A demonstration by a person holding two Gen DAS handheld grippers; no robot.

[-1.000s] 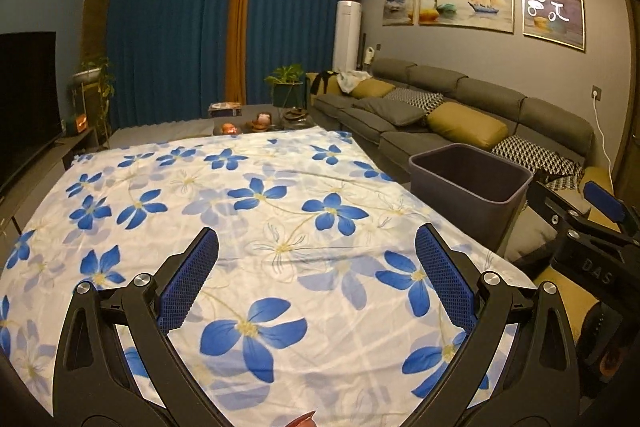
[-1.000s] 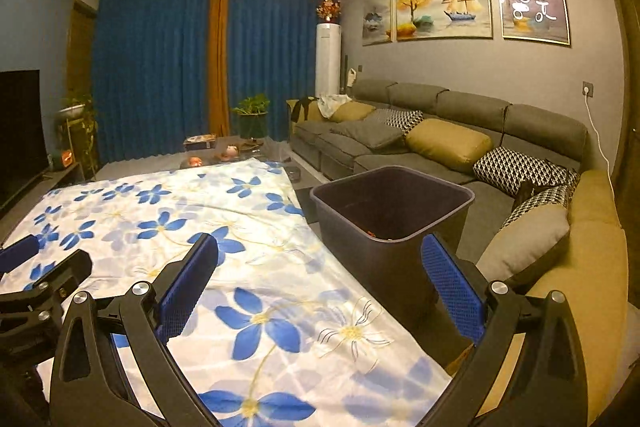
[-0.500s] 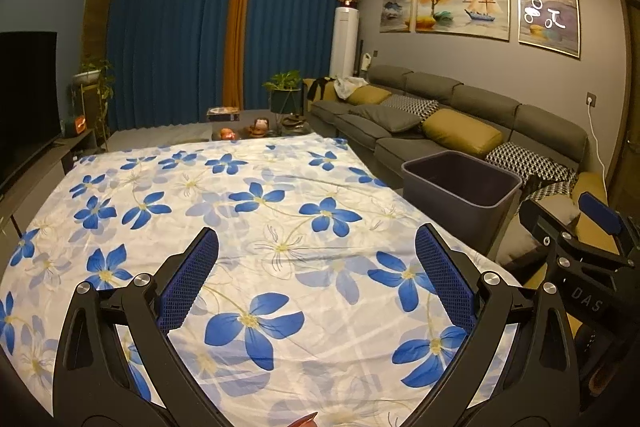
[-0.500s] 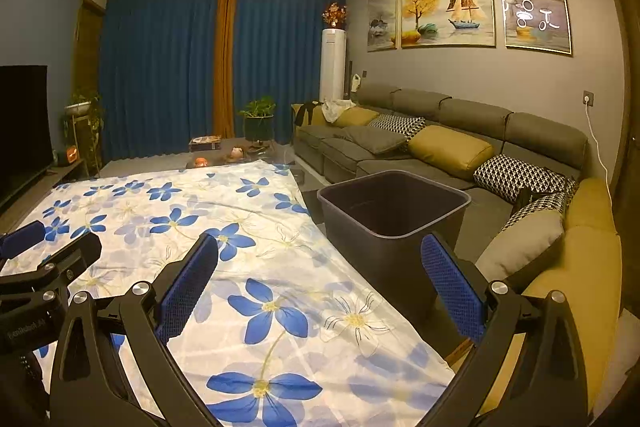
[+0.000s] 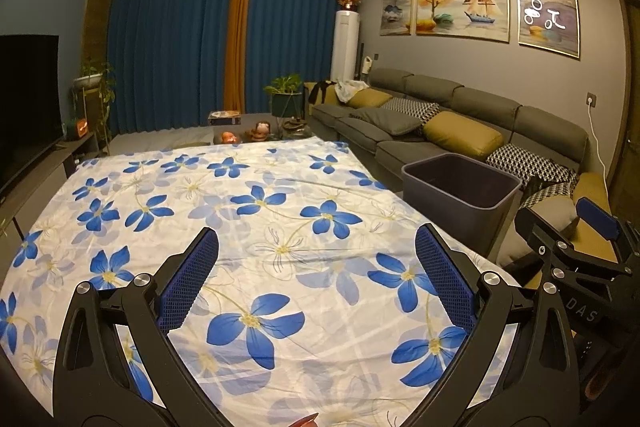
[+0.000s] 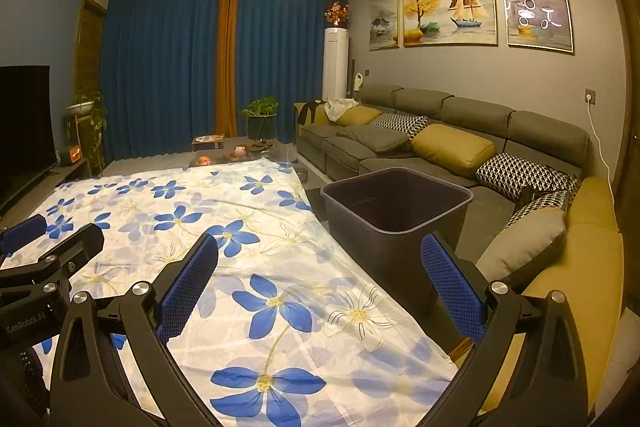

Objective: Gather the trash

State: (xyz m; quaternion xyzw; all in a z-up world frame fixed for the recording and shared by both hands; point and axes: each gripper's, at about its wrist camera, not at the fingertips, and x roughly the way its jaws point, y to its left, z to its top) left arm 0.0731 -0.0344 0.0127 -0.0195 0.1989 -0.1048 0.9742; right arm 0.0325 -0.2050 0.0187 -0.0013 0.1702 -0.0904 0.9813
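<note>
A dark grey bin stands on the floor off the table's right edge, between table and sofa; in the right wrist view the bin is straight ahead and its inside is dark. My left gripper is open and empty above the flowered tablecloth. My right gripper is open and empty over the table's right edge. The right gripper shows in the left wrist view. No trash shows on the cloth. A small reddish scrap peeks in at the left view's bottom edge.
A long grey sofa with yellow and patterned cushions runs along the right wall. A low table with small items and a potted plant stand beyond the table. A television is on the left.
Both grippers have drawn back and tilted up a little. The bin sits lower and farther off in both views. Both stay open.
</note>
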